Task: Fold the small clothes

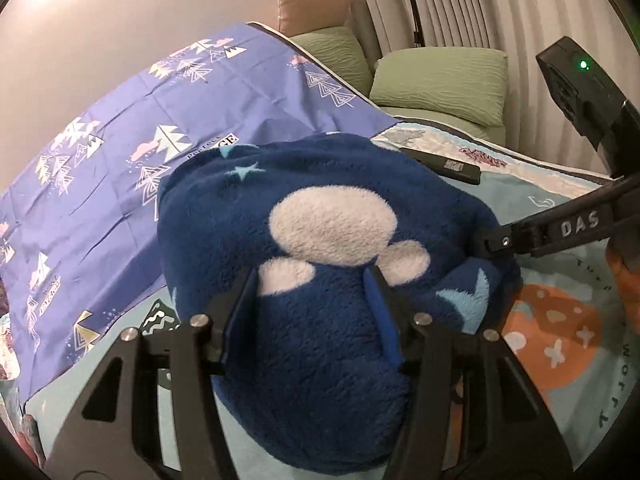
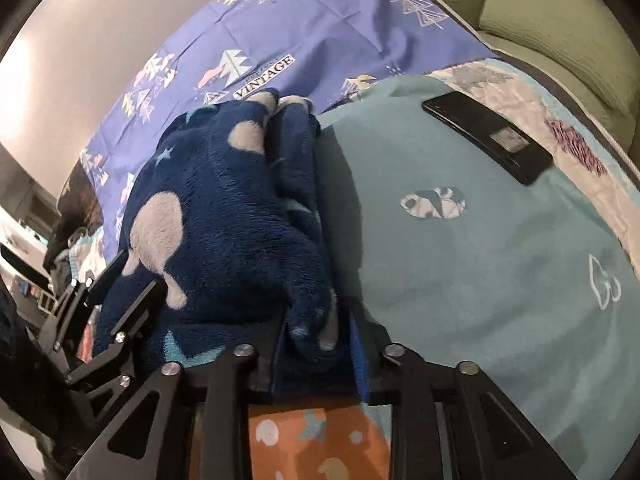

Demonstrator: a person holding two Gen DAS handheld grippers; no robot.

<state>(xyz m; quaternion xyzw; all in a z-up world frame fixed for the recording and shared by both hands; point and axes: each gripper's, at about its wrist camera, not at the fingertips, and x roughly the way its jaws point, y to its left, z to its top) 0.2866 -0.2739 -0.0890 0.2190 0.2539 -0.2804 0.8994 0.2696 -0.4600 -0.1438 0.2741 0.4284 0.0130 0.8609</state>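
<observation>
The folded blue fleece garment (image 1: 332,264) lies bunched on the teal blanket (image 2: 500,264), left gripper (image 1: 312,292) and right gripper (image 2: 316,332) each clenched on one end, evidently to carry or square the bundle.

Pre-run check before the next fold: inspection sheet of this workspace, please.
Surface: bed, teal printed blanket beside a purple sheet.
Job's things: navy fleece garment, bunched in a thick fold.
Clutter: black phone on the blanket.
Grippers: left gripper straddles the fleece, grip unclear; right gripper shut on a fleece edge.
Cables: nothing seen.
Surroundings: green cushions, tan pillow, curtains.
</observation>
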